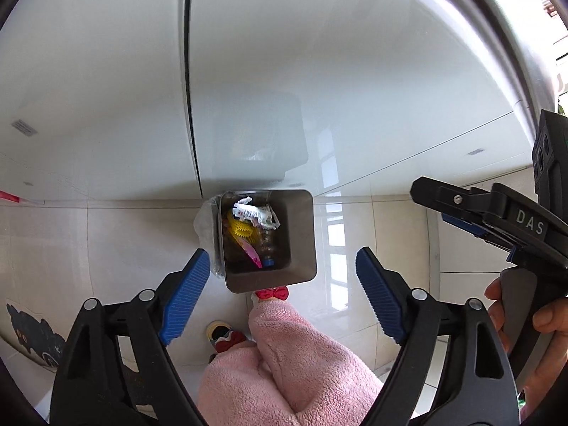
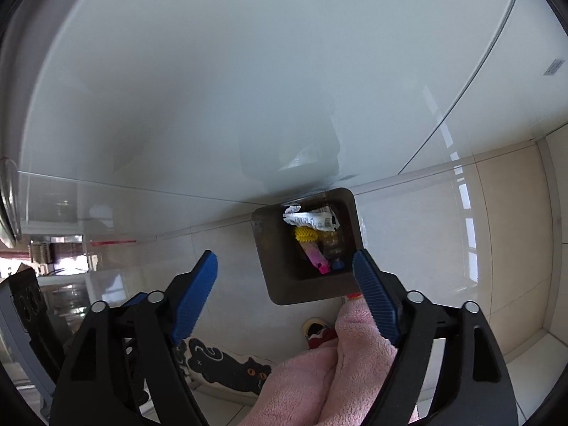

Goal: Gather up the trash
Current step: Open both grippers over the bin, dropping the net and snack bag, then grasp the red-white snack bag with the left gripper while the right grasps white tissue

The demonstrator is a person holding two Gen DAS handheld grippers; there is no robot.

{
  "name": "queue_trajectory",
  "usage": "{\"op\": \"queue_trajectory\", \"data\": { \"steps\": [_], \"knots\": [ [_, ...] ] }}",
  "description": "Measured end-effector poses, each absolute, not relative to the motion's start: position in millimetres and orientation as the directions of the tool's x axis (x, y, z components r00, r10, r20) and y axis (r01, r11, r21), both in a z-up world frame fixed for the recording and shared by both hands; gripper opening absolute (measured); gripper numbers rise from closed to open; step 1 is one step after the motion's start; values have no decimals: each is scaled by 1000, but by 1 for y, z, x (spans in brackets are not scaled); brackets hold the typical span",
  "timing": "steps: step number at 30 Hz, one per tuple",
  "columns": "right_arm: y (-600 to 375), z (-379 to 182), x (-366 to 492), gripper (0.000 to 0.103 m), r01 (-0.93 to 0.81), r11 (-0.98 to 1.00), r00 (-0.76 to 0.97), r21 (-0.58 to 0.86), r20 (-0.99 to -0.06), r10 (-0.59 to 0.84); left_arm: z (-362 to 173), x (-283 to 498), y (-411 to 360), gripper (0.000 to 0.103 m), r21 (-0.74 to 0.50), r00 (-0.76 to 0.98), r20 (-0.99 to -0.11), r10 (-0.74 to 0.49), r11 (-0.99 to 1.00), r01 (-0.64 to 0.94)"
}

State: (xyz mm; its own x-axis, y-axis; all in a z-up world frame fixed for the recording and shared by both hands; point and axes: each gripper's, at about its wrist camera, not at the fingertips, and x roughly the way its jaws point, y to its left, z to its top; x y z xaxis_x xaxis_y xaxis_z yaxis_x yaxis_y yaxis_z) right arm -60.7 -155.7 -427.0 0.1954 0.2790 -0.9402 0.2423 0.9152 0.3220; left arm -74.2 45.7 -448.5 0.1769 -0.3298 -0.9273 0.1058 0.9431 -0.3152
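A square metal bin (image 1: 301, 241) (image 2: 269, 262) stands on the tiled floor against a white cabinet. Inside lie a crumpled white wrapper (image 1: 254, 214) (image 2: 312, 220), a yellow spiky ball (image 1: 241, 230) (image 2: 306, 236), a pink stick (image 1: 252, 255) (image 2: 314, 257) and a small blue piece (image 1: 268, 262) (image 2: 337, 265). My left gripper (image 1: 280, 277) hangs open above the bin, nothing between its blue pads. My right gripper (image 2: 284, 277) is open too, its right pad over the bin's near corner. In the left wrist view the right gripper (image 1: 458, 213) shows at the right edge, held by a hand.
A person's legs in pink fleece trousers (image 1: 294, 362) (image 2: 319, 376) and red-bowed slippers (image 1: 272, 293) stand just before the bin. A black cat-shaped mat (image 2: 230, 369) (image 1: 35, 337) lies on the floor to the left. The white cabinet front (image 1: 284, 71) rises right behind the bin.
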Motion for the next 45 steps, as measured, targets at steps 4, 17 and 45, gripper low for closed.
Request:
{"op": "queue_trajectory", "data": {
  "steps": [4, 17, 45],
  "knots": [
    [-158, -367, -77, 100, 226, 910, 281, 348, -917, 282, -396, -81, 54, 85, -315, 248, -906, -343, 938, 147],
    [-187, -209, -56, 100, 155, 916, 563, 370, -795, 226, -246, -42, 69, 85, -282, 460, -819, -342, 939, 195],
    [-192, -241, 163, 69, 22, 929, 512, 370, -802, 308, -256, 170, 81, 85, -222, 539, -822, -185, 975, -4]
  ]
}}
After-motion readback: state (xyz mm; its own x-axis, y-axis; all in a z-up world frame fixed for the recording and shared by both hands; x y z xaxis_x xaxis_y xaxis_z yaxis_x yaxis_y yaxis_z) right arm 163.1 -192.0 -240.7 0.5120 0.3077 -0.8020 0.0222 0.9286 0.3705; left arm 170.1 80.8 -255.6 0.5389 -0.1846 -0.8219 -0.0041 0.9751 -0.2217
